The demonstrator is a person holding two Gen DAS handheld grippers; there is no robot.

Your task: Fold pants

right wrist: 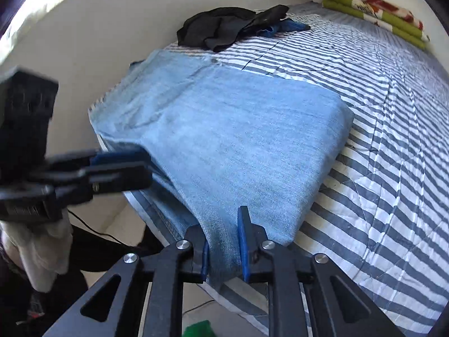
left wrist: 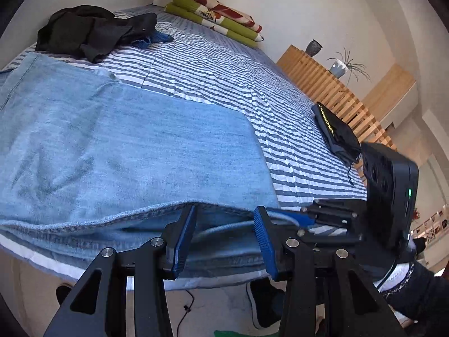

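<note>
Here, jeans (left wrist: 126,146) hem between both claws' spread blue pads (right wrist: 242,247).

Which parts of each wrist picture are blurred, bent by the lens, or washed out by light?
Left wrist view: sharp overall; fisheye curves the striped bedspread and darkens the corners; the wall is bright.
Right wrist view: the left claw at the edge of the jeans is smeared by motion blur, the wall upper left glares white, and the stripes bow strongly.

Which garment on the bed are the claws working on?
The light blue denim pants, spread along the bed's near edge between both claws. The crumpled black garment pile and the folded dark garment lie apart, untouched.
</note>
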